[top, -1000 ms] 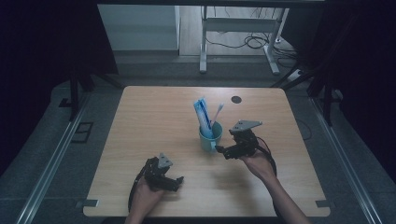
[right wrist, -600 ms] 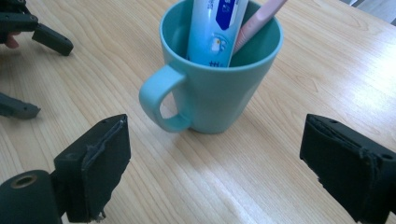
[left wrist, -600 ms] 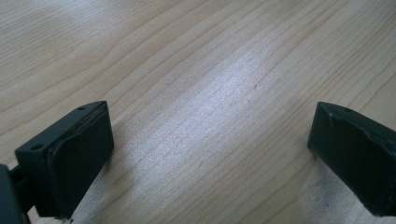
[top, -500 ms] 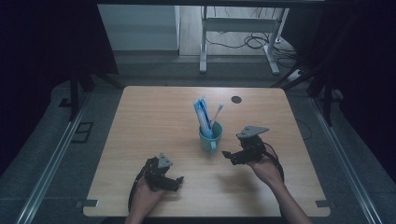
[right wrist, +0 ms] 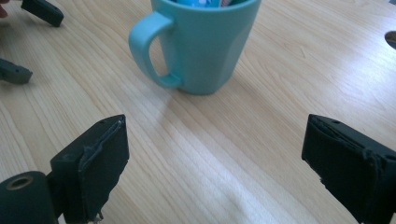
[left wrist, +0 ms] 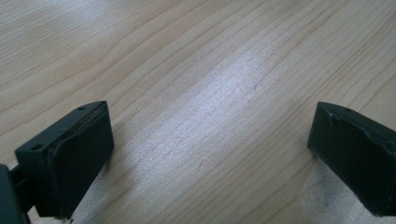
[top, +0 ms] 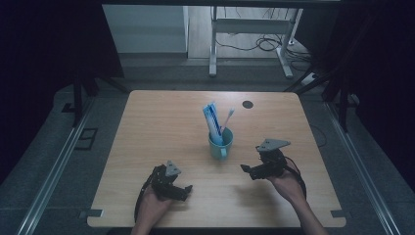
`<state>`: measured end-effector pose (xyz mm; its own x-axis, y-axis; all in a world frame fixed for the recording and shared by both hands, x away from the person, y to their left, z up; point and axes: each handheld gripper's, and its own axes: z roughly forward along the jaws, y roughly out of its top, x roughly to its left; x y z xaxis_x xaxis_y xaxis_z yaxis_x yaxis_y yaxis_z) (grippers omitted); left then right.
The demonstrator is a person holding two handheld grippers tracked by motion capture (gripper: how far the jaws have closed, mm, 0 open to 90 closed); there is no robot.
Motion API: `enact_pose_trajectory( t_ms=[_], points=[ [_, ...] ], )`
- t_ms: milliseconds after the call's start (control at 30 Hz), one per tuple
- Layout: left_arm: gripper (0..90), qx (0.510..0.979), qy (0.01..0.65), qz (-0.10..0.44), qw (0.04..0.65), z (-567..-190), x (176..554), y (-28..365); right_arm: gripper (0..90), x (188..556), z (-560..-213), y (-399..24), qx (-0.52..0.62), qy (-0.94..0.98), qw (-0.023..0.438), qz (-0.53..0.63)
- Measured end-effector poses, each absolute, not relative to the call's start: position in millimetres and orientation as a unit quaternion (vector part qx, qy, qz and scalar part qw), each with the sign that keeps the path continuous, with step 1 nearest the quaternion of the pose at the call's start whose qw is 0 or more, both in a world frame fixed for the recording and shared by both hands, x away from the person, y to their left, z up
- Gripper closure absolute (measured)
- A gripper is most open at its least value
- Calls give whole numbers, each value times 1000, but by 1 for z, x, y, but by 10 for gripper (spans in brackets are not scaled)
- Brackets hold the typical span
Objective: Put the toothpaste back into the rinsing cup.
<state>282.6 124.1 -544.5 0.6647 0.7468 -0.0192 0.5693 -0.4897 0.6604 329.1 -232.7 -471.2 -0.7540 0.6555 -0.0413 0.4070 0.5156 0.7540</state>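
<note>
Two claws rest low over the wooden counter (top: 161, 122), both spread wide and empty. Between them, nearer the right claw (top: 246, 169), stands the teal mug (top: 219, 143), rigid, smooth-glazed, likely moderately heavy and breakable; its handle (right wrist: 152, 49) or rim offers the surest hold. The toothpaste tube (top: 212, 122) and toothbrush (top: 227, 119) inside are light. Since earlier, the right claw has drawn back from the mug; the left claw (top: 185, 191) lies unmoved.
</note>
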Motion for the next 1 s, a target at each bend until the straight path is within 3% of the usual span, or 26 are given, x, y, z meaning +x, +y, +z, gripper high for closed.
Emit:
enact_pose_trajectory(
  t_ms=[1000],
  points=[
    [4, 851, 389, 136, 327, -545, 282, 124, 79, 296, -521, -276, 368, 843, 147, 364]
  ],
)
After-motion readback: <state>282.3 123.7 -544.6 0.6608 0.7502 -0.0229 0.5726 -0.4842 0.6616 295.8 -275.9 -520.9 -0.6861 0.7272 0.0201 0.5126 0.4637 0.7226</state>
